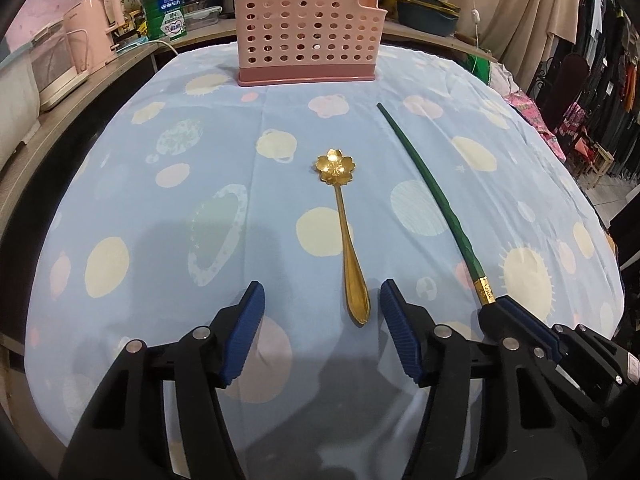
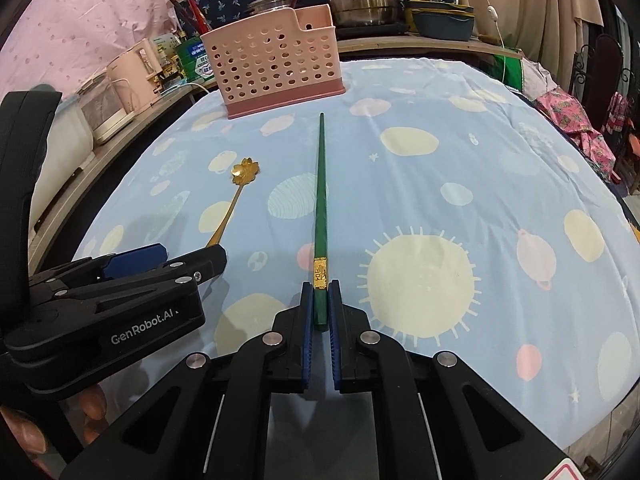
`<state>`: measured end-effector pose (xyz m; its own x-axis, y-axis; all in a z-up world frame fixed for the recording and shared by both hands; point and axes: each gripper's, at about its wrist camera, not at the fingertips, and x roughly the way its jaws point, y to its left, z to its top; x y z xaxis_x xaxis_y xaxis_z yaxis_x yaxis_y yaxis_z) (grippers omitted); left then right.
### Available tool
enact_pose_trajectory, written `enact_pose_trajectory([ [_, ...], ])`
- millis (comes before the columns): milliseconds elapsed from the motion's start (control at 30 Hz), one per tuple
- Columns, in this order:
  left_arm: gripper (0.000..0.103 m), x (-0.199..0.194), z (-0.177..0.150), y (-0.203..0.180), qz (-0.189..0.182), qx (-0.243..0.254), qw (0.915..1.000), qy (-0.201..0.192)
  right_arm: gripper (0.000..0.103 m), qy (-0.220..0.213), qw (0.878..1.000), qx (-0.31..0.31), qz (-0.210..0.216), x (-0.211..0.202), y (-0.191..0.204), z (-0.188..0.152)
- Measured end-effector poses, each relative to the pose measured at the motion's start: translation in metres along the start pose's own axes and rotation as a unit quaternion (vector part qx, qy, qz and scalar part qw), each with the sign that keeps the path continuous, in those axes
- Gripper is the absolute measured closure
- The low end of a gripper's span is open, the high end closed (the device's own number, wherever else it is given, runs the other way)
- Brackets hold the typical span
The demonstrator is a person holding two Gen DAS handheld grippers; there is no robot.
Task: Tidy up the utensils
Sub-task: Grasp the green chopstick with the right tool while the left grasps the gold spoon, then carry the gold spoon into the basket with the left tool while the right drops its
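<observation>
Scene: a blue spotted cloth (image 1: 140,208) on a table, a pink caddy (image 1: 306,28) standing at its far edge.
Right gripper (image 2: 321,312): jaws nearly closed, pads pressed on the thick butt end of the chopstick (image 2: 321,184), just behind its gold band.
Chopstick axis: runs straight out from the right fingers, thin tip pointing toward the caddy (image 2: 276,60); whether it lies on the cloth or is lifted off it cannot be told.
Left gripper (image 1: 322,322): jaws wide apart, holding nothing.
Spoon (image 1: 344,232): flat on the cloth, handle tip between the left fingers, flower-shaped bowl pointing away toward the caddy.
Nearer hand: left for the spoon, right for the chopstick.
Count: one gold spoon, one green chopstick, one caddy, two grippers.
Likely next: the left jaws closing on the handle.
</observation>
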<state>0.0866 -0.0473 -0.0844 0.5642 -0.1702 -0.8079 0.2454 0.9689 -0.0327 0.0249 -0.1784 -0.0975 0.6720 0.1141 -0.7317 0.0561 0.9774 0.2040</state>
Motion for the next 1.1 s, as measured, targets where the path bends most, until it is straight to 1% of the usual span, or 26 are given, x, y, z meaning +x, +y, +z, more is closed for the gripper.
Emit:
enact_pose_trajectory([
  [67, 0.054, 0.0, 0.0, -0.001, 0.006, 0.006, 1.0, -0.001, 0.096, 0.0, 1.0, 0.0, 0.0, 0.0, 0.0, 0.0],
  [200, 0.066, 0.0, 0.0, -0.002, 0.004, 0.011, 0.9999, -0.003, 0.096, 0.0, 1.0, 0.0, 0.0, 0.0, 0.0, -0.001],
  [267, 0.074, -0.001, -0.001, -0.002, 0.006, 0.012, 0.9999, -0.003, 0.096, 0.0, 1.0, -0.001, -0.001, 0.0, 0.0, 0.0],
  [300, 0.076, -0.001, -0.001, -0.001, 0.006, 0.012, 0.9999, -0.003, 0.096, 0.0, 1.0, 0.0, 0.0, 0.0, 0.0, -0.001],
  [467, 0.09, -0.002, -0.001, -0.001, 0.003, 0.013, 0.9999, -0.003, 0.096, 0.0, 1.0, 0.0, -0.001, 0.0, 0.0, 0.0],
  [800, 0.092, -0.003, -0.002, 0.0, 0.001, 0.011, 0.9999, -0.002, 0.096, -0.001, 1.0, -0.001, -0.001, -0.001, 0.001, -0.002],
  [1100, 0.092, -0.012, -0.004, 0.008, -0.007, -0.004, 1.0, -0.001, 0.096, -0.005, 1.0, -0.002, 0.003, -0.006, 0.005, -0.002],
])
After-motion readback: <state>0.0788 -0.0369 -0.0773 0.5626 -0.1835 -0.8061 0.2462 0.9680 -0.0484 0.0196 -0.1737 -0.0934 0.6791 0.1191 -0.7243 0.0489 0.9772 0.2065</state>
